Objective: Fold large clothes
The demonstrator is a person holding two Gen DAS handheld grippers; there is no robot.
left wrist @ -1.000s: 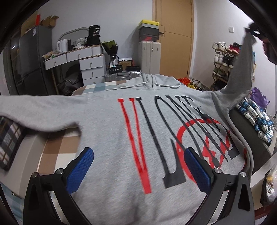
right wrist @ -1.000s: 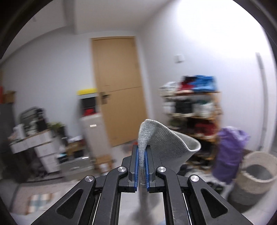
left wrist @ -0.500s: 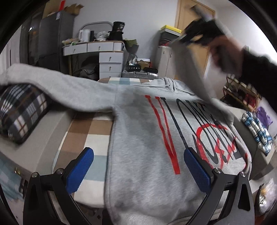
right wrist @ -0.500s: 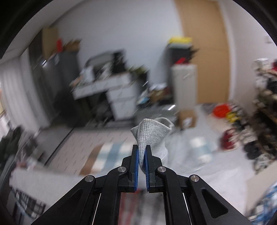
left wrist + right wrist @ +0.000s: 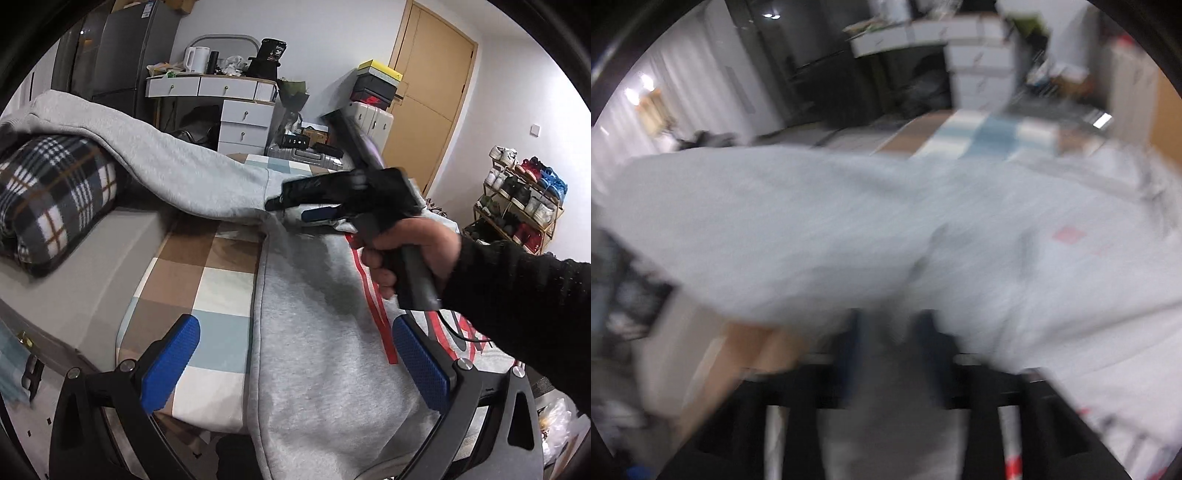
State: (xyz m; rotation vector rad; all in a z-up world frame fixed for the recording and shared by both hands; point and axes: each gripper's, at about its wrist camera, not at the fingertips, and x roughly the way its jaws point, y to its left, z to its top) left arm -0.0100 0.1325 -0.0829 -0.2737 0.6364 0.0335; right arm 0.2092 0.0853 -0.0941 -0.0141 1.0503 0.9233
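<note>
A grey hoodie [image 5: 314,332] with red and black print lies spread on a checked bed cover [image 5: 207,280]. Its left sleeve [image 5: 147,162] stretches out over a plaid pillow. My left gripper [image 5: 295,365] is open and empty above the hoodie's lower left edge. My right gripper [image 5: 291,208], held in a hand, reaches across the hoodie to the left armpit. The right wrist view is heavily blurred: grey fabric [image 5: 894,369] sits between the jaws and the hoodie [image 5: 849,229] fills the frame.
A plaid pillow [image 5: 51,199] lies at the left on a grey bench. White drawers [image 5: 240,122], a suitcase, a wooden door [image 5: 428,96] and a shoe rack [image 5: 517,199] stand behind the bed.
My right gripper has swung the right sleeve from high at the right across the hoodie, down to the left armpit. The left view has shifted left.
</note>
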